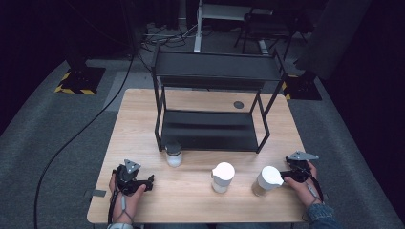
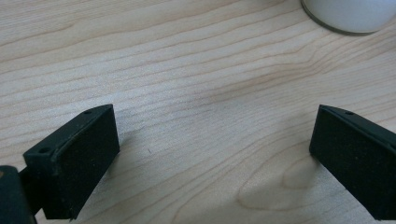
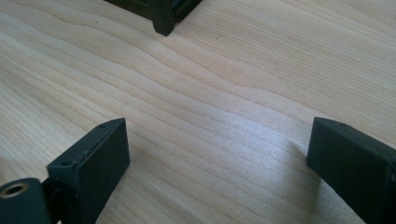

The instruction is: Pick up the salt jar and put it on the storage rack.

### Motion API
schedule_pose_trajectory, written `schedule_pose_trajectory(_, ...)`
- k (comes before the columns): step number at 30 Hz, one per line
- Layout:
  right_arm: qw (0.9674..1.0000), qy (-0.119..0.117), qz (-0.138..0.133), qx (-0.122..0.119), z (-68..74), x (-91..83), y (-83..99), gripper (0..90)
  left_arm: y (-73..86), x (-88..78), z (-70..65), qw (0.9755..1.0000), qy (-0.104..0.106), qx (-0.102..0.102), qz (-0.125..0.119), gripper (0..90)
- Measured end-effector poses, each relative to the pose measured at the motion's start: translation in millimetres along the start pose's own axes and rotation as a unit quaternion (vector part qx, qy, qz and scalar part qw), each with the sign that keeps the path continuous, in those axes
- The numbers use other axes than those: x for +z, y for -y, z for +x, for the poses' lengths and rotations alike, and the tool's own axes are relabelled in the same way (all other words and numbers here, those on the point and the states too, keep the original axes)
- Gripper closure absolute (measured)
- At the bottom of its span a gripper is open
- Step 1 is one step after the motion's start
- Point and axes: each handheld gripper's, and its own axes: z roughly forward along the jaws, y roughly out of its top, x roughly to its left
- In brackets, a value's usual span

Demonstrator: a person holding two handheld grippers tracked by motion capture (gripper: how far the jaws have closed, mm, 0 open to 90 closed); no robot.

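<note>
Three jars stand on the wooden table in front of a black two-tier rack. One has a dark lid; two have white lids, a middle one and a right one. My left gripper rests low at the table's front left, open, with bare wood between its jaws. A white jar base shows beyond it. My right gripper sits just right of the right jar, open over bare wood.
The rack's front right leg stands ahead of the right gripper. A small dark disc is set into the table behind the rack. A cable runs across the grey floor at the left.
</note>
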Motion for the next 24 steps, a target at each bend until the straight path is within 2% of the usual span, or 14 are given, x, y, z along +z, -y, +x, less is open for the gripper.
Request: schedule_pose_trajectory(24,1.0000,0.000,0.000,-0.001,0.1,0.1,-0.1,5.5,-1.1,0.3,-0.1,1.0000,-0.001,-0.001,-0.001,2.2)
